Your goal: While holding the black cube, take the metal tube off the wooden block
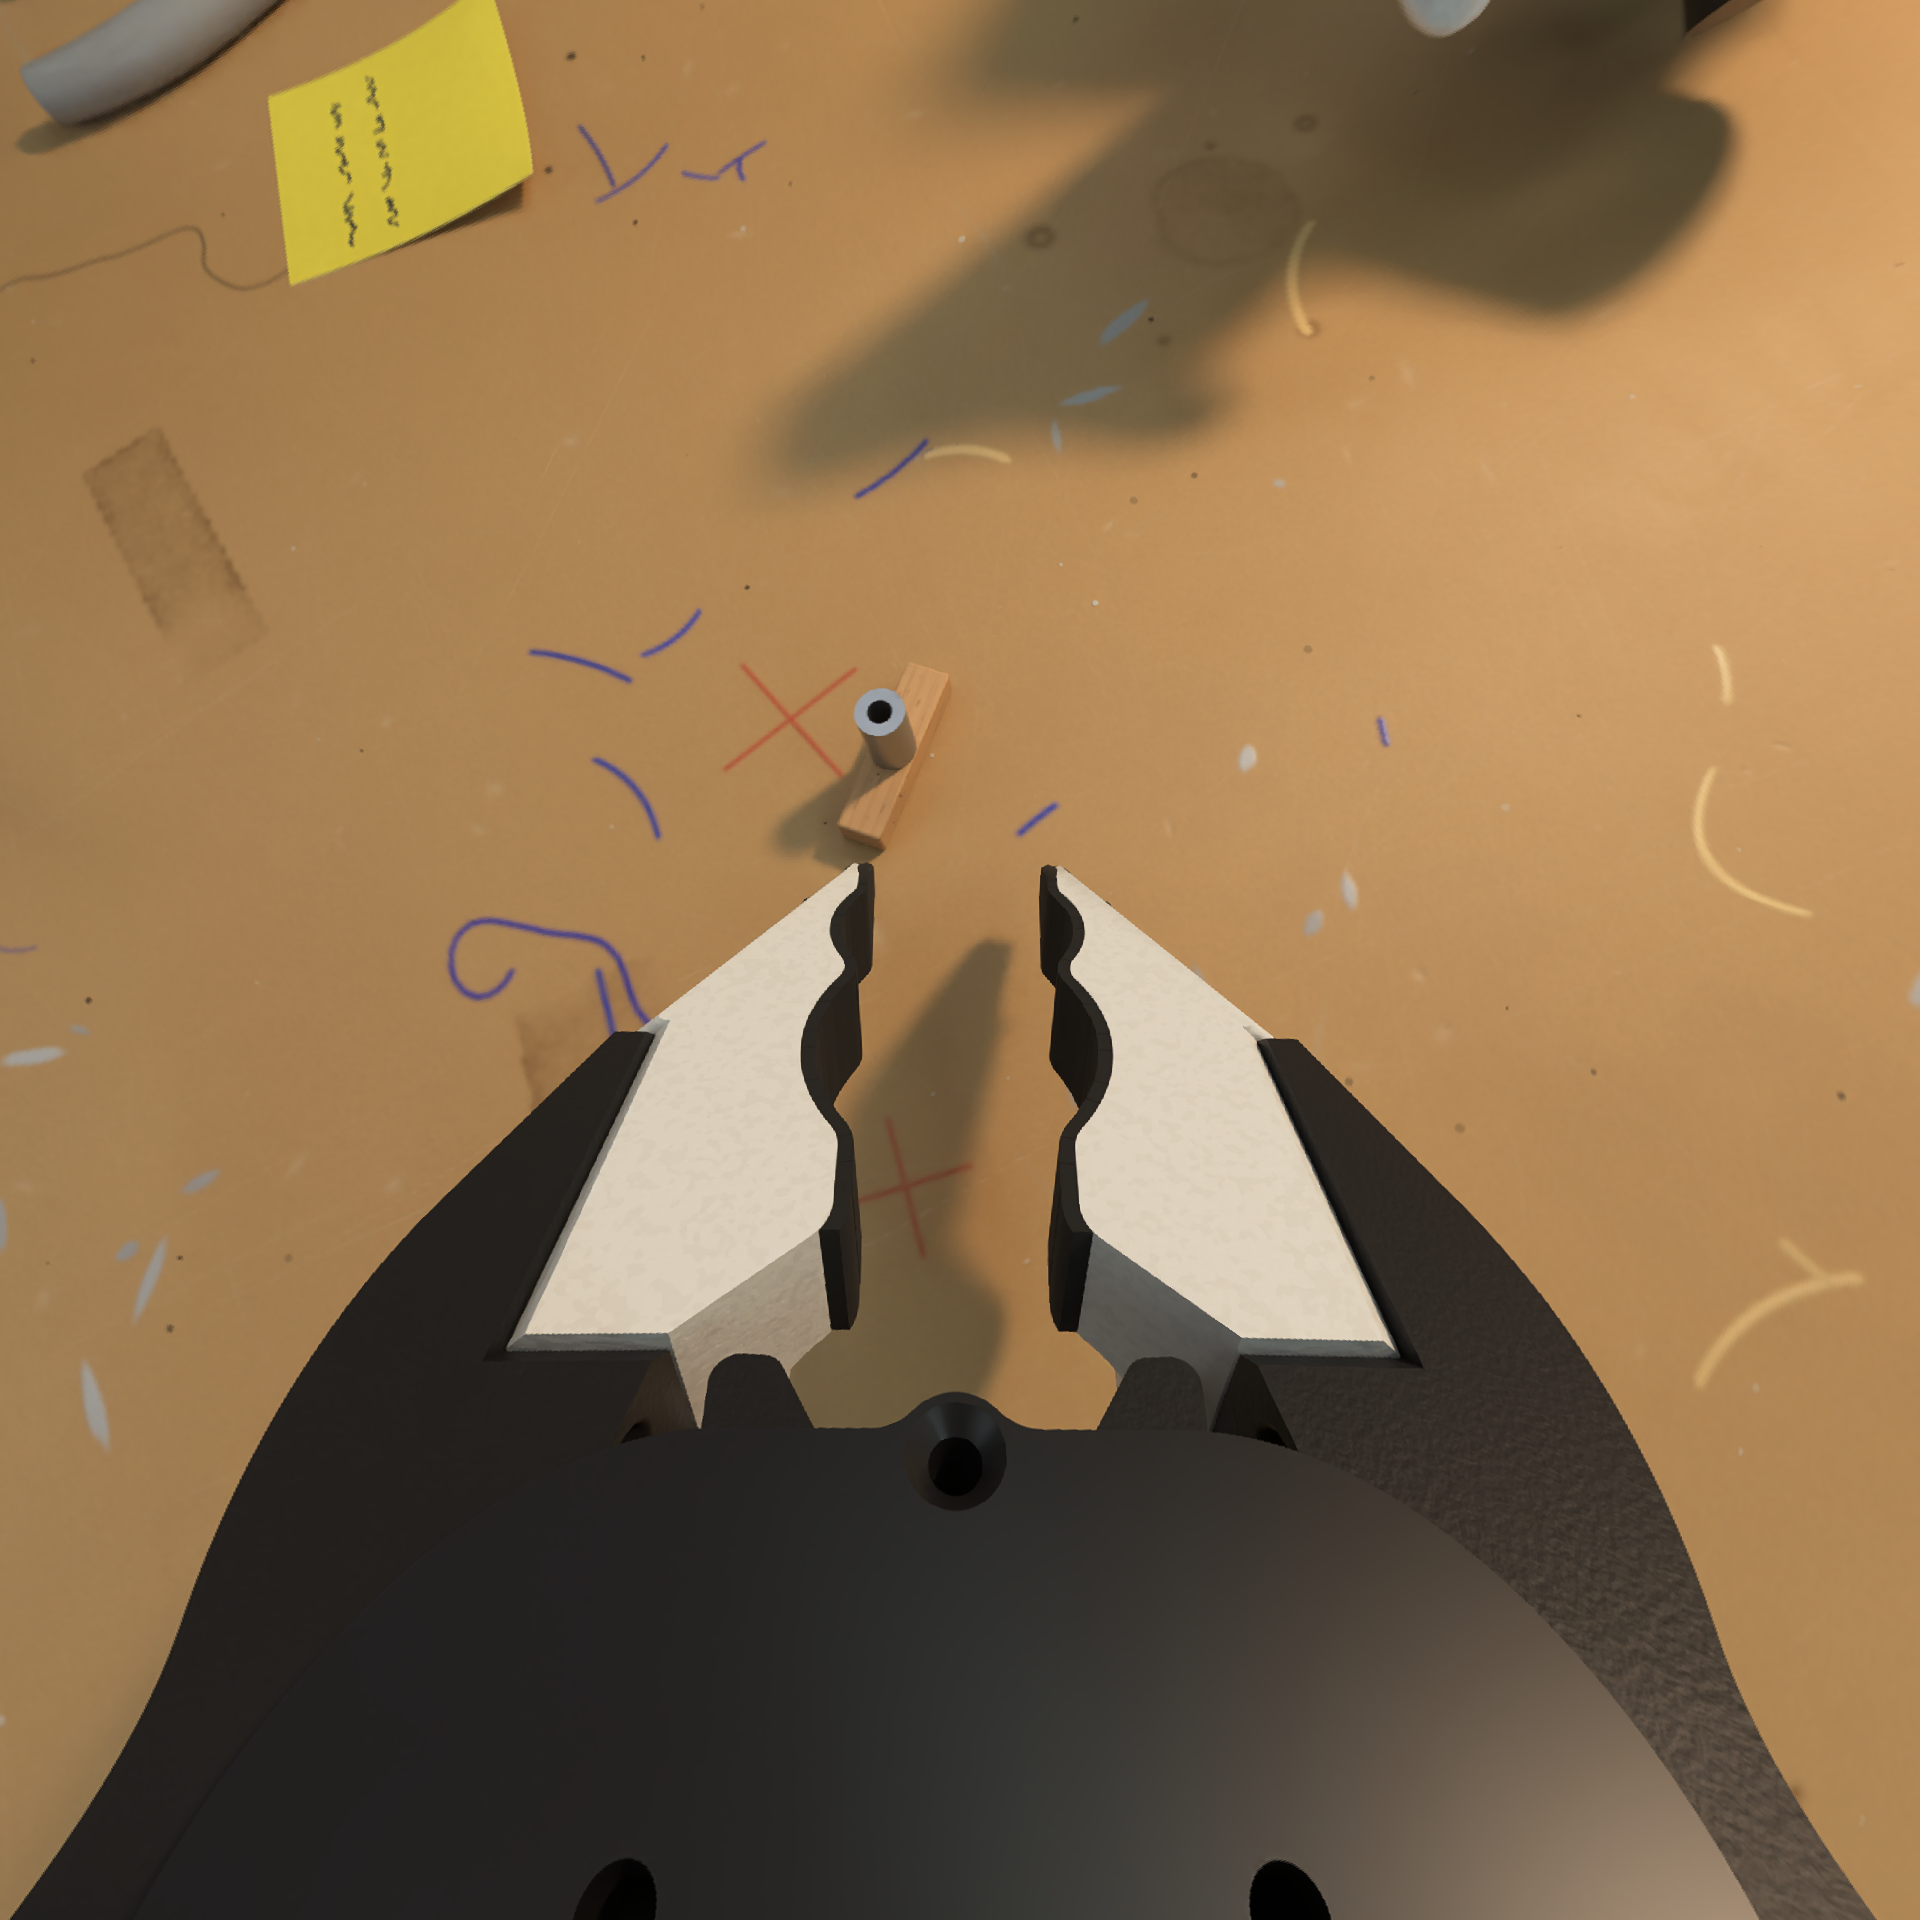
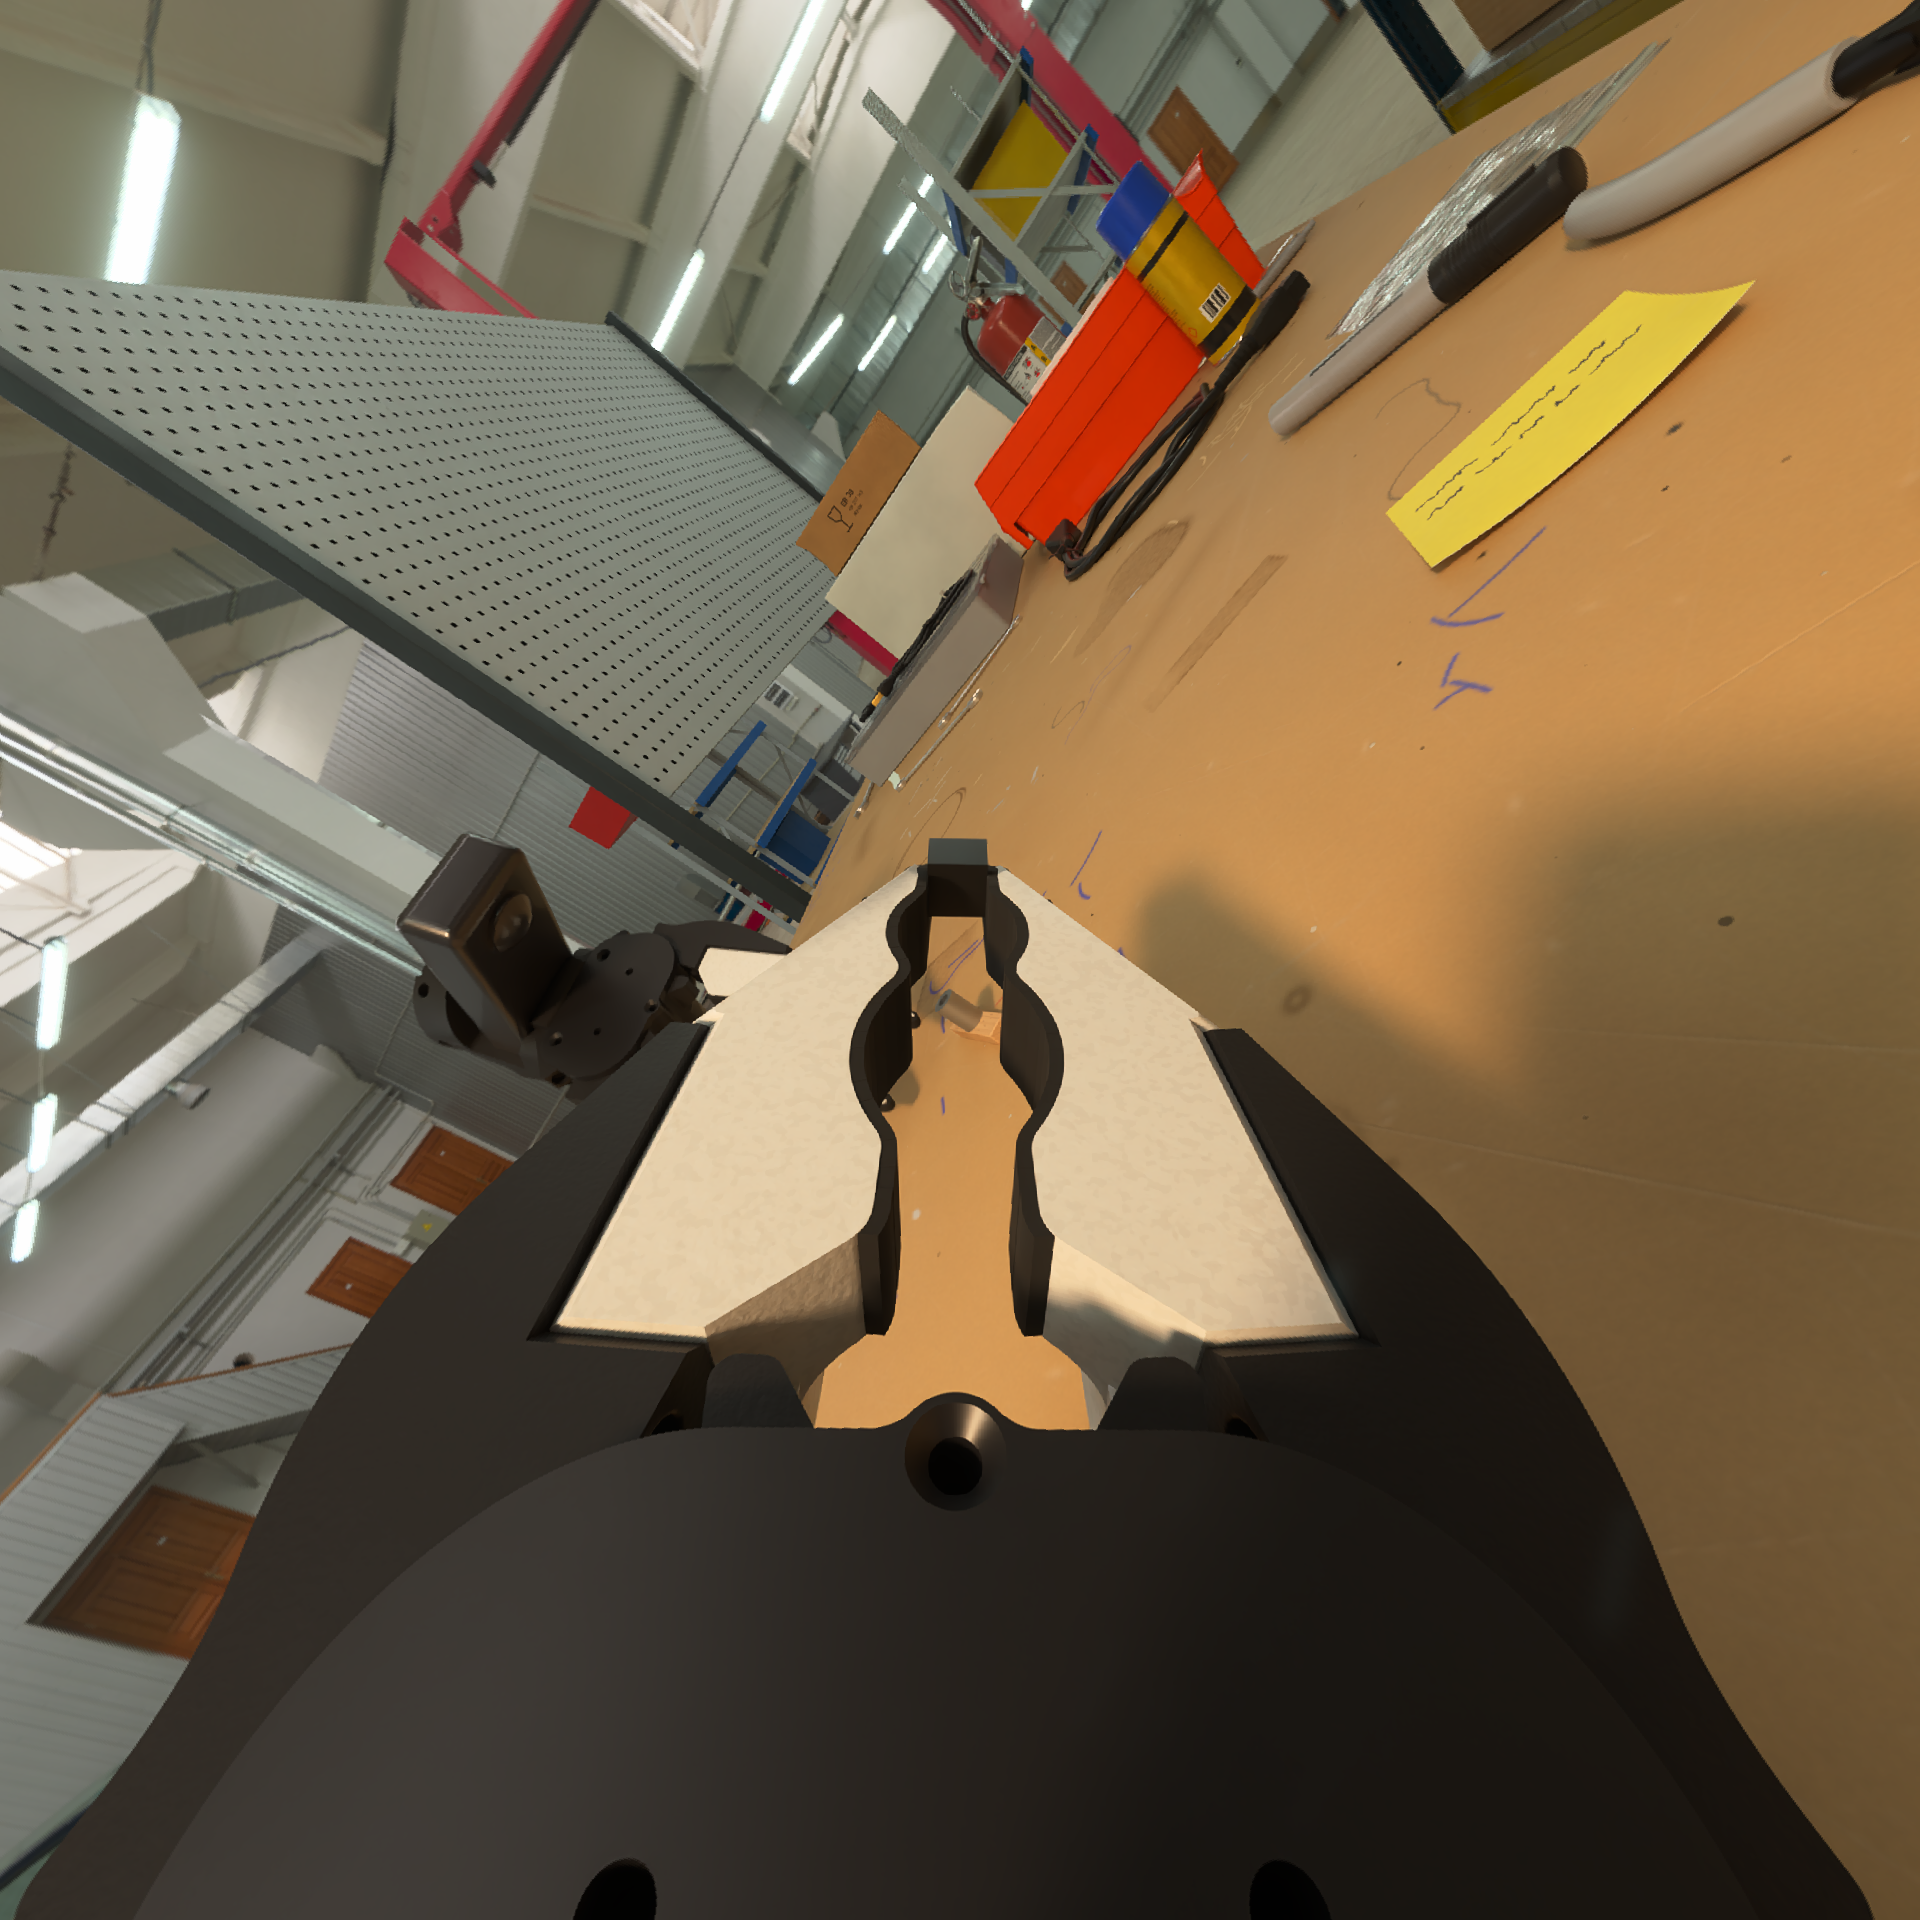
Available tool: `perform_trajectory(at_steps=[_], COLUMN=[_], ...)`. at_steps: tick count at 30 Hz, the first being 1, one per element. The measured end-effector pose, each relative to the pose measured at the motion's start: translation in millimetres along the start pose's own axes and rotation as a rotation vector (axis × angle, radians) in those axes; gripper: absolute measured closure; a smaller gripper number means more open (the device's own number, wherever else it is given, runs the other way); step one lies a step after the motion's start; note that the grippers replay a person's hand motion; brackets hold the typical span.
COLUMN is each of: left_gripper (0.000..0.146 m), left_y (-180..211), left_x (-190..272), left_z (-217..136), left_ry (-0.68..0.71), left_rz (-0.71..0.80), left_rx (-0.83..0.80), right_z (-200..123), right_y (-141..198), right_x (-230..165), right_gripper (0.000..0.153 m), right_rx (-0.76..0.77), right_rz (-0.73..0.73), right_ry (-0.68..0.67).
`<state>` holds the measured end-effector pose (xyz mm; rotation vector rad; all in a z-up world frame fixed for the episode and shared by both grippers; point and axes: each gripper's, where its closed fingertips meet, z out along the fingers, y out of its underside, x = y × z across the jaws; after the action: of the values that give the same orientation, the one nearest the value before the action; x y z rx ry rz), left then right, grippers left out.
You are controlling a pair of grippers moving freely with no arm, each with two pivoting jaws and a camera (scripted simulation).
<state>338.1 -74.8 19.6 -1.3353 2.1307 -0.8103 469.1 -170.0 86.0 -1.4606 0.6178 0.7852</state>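
Observation:
In the left wrist view a short grey metal tube (image 1: 884,725) stands upright on a small wooden block (image 1: 897,756) lying on the brown table. My left gripper (image 1: 956,875) is open and empty, above the table, with its fingertips just short of the block. In the right wrist view my right gripper (image 2: 957,883) is shut on the black cube (image 2: 957,854) at its fingertips and is held rolled sideways above the table. Between its fingers the tube (image 2: 961,1010) and block (image 2: 982,1030) show far off. The left gripper's body (image 2: 520,977) shows to the left.
A yellow sticky note (image 1: 400,140) and a grey pipe (image 1: 135,62) lie at the far left. In the right wrist view a red box (image 2: 1117,384), a yellow can (image 2: 1184,260), cables (image 2: 1164,457), a marker (image 2: 1444,281) and a pegboard (image 2: 416,499) stand at the table's far side.

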Motion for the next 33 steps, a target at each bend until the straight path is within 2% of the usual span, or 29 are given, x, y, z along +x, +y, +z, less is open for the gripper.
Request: perform_trajectory(at_steps=[6,10,12,14,18,21,25,27,30,33], left_gripper=[0.115,0.118,0.117,0.114,0.109,0.118,0.141,0.145,0.143,0.130], left_y=[-9,-9,-10,-7,2,0,-7,-9,-7,-6], left_x=[-17,-12,-8,-8,-7,-6,-6,-9,-9,-10], left_z=[-12,-12,-11,-5,6,9,7,6,6,7], left_ry=[0.121,0.417,0.499,0.469,0.353,0.336,0.318,0.276,0.241,0.193], left_rz=[0.085,-0.100,-0.167,-0.146,-0.014,0.008,-0.006,0.004,0.044,0.083], left_rx=[0.057,0.011,0.016,0.021,-0.001,0.000,0.063,0.081,0.064,0.064], right_z=[0,0,0,0,2,2,3,3,4,4], right_y=[0,1,2,3,6,8,9,10,12,12], right_x=[0,0,-1,-1,-2,-3,-4,-4,-4,-4], right_gripper=[0.144,0.144,0.144,0.144,0.144,0.144,0.144,0.144,0.144,0.144], right_rx=[-0.002,-0.003,-0.008,-0.017,-0.038,-0.049,-0.058,-0.065,-0.075,-0.074], right_rz=[0.003,0.008,0.007,0.008,0.009,0.007,0.003,0.003,0.001,-0.001], right_ry=[-0.004,-0.007,-0.007,-0.010,-0.020,-0.022,-0.027,-0.024,-0.022,-0.021])
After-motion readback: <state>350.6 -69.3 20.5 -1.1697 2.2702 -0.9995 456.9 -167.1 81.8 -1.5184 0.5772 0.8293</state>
